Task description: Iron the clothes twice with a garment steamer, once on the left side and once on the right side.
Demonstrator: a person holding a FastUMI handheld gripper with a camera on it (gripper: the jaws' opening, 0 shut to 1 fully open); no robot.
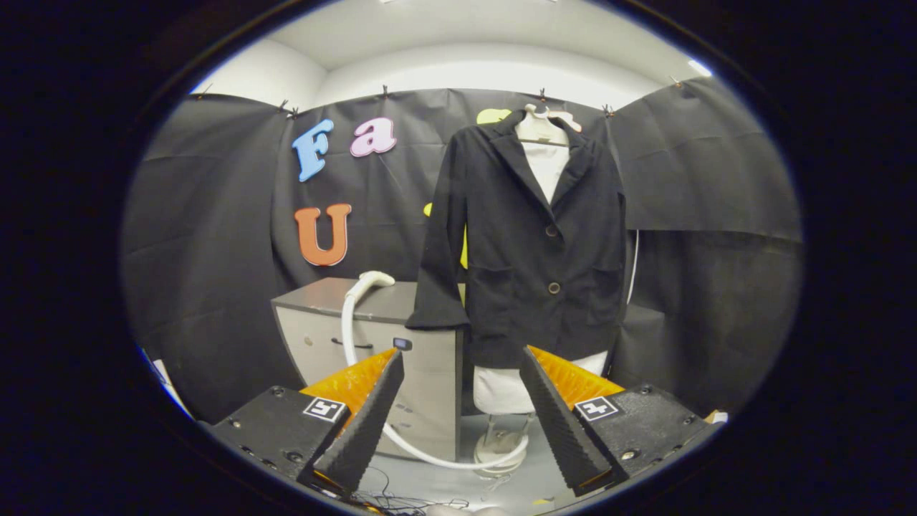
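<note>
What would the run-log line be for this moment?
hand-held gripper: open, empty | steamer head: on cabinet, untouched | black jacket: hanging on mannequin, beyond fingers | ironing: not started

This is a small test booth: black cloth walls are clipped up under a white ceiling, with a grey drawer cabinet and a white dress dummy.

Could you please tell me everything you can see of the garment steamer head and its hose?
The steamer head is a white, curved plastic nozzle lying on top of the grey drawer cabinet, left of the black jacket. Its white hose drops down the cabinet front, passes behind the left finger of the open tongs, then loops across the floor to the mannequin stand. Nothing grips it; the tongs sit well short of it.
</note>
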